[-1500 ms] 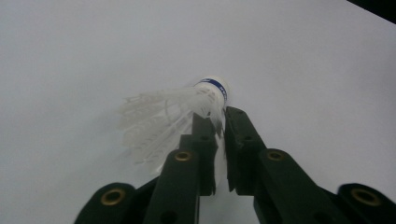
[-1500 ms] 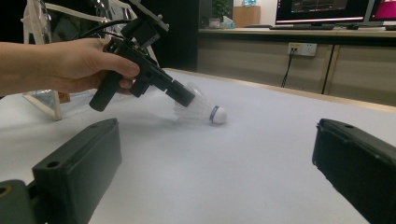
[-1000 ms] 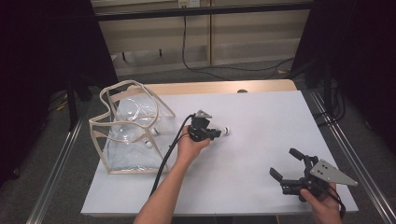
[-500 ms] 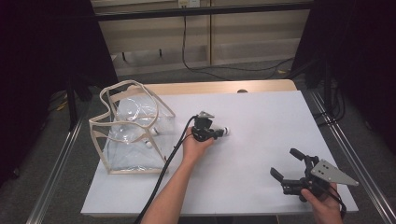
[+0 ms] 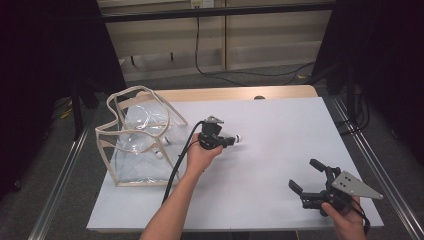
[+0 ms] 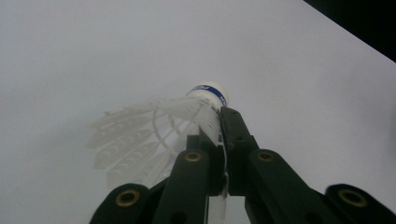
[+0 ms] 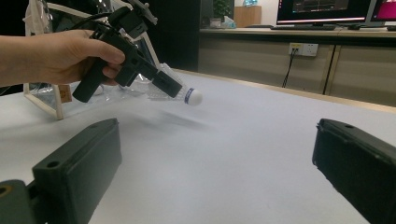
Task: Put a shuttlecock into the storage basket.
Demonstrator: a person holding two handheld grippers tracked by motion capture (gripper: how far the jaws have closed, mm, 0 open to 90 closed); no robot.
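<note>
Shuttlecock [image 6: 187,116] pinched in the left claw [image 5: 231,141] (right claw [image 5: 306,176] wide), beside clear bag [image 5: 142,145] holding shuttlecocks [image 5: 161,150].

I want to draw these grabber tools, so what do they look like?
Both are black with two long jaws. The left gripper has a pistol-style handle, brass-coloured rivets on its jaws and a black cable trailing off. The right gripper carries a grey three-cornered plate with small holes. Both forearms are bare, no sleeves.
</note>
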